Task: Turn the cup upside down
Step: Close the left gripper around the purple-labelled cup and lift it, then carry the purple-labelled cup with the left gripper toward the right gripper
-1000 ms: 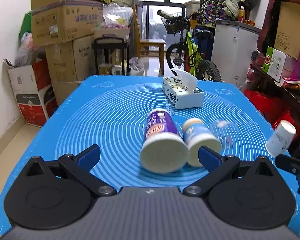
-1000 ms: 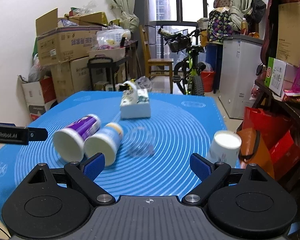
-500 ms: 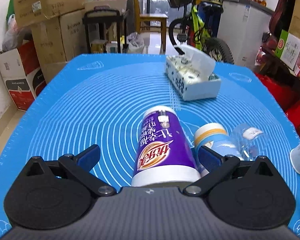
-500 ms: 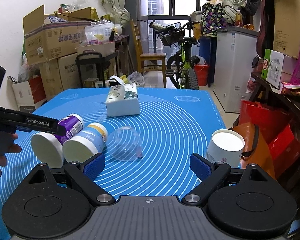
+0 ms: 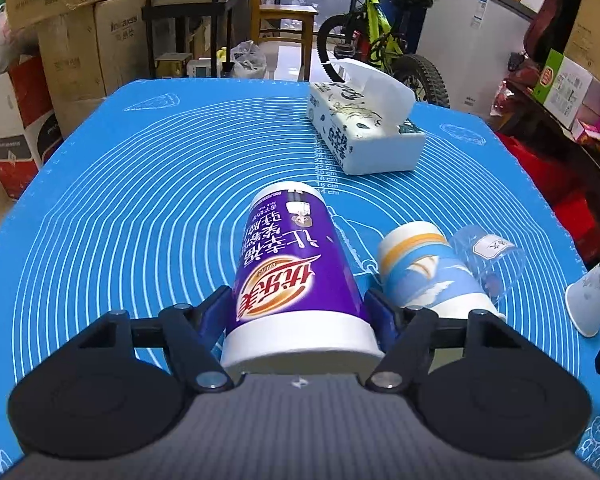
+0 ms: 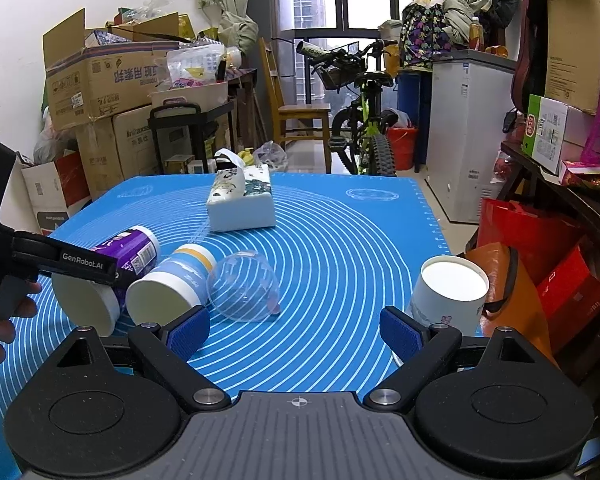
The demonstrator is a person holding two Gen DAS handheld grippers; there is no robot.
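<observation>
Purple cup (image 5: pixel 296 276) lies on its side on the blue mat (image 5: pixel 140 208), its wide white-banded mouth end toward the left wrist camera, and the left gripper (image 5: pixel 300 312) is clenched on it, blue pads pressed to both flanks near the mouth; the lower part of the mouth is hidden behind the gripper body. Just beside it on the right lies a blue-and-white cup (image 5: pixel 428 272), also on its side, its mouth partly hidden by the right finger. Beyond that a clear plastic cup (image 6: pixel 244 284) lies tipped over, hard to make out against the mat's rings. A white paper cup (image 6: pixel 448 296) stands near the mat's right edge, cut off at the frame edge in the left view and partly behind the right gripper's finger in the right view. The right gripper (image 6: pixel 296 330) is spread wide, grasping nothing. A tissue box (image 5: pixel 364 136) sits farther back on the mat
</observation>
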